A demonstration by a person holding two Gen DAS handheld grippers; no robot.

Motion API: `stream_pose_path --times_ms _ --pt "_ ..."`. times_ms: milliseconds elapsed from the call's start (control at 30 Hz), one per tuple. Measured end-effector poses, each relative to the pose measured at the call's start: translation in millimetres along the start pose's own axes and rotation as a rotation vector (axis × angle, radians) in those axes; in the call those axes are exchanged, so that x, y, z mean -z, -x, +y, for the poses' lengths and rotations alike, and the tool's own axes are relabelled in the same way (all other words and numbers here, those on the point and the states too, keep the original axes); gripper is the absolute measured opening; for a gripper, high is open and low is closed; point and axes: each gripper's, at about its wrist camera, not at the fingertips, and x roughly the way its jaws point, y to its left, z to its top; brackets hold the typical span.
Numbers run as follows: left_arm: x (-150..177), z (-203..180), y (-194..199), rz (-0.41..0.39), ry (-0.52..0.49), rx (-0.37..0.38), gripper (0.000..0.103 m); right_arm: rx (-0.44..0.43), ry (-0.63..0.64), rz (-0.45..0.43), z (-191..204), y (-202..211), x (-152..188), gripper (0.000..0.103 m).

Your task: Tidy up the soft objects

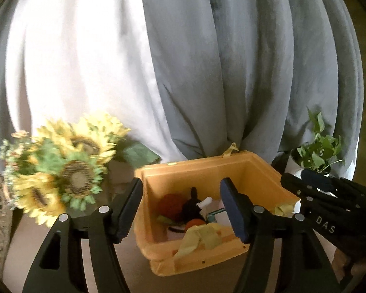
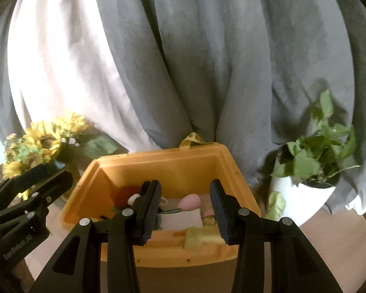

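Note:
An orange box stands on the table and holds several soft items: a red ball, a black plush, a pink piece, a pale sponge and a yellow cloth draped over the near rim. My left gripper is open and empty, in front of the box's left side. My right gripper is open and empty, over the box's near edge. Each gripper shows in the other's view: the right, the left.
A bunch of sunflowers stands left of the box. A potted green plant in a white pot stands to its right. Grey and white curtains hang close behind.

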Motion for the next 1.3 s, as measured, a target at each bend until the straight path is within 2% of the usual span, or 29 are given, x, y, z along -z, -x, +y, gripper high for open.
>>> stream_pose_path --times_ms 333,867,1100,1167,1300 --pt "7 5 81 -0.047 0.01 -0.067 0.075 -0.014 -0.011 -0.034 16 74 14 0.048" --pt "37 27 173 -0.071 -0.001 -0.089 0.092 0.089 -0.024 -0.137 55 177 49 0.067" --pt "47 21 212 -0.098 0.004 -0.088 0.097 0.105 -0.025 -0.162 58 213 65 0.076" --pt "50 17 222 -0.103 0.006 -0.095 0.102 0.107 -0.03 -0.172 56 223 68 0.078" --pt "57 7 241 -0.098 0.017 -0.113 0.103 0.104 -0.022 -0.185 49 242 73 0.079"
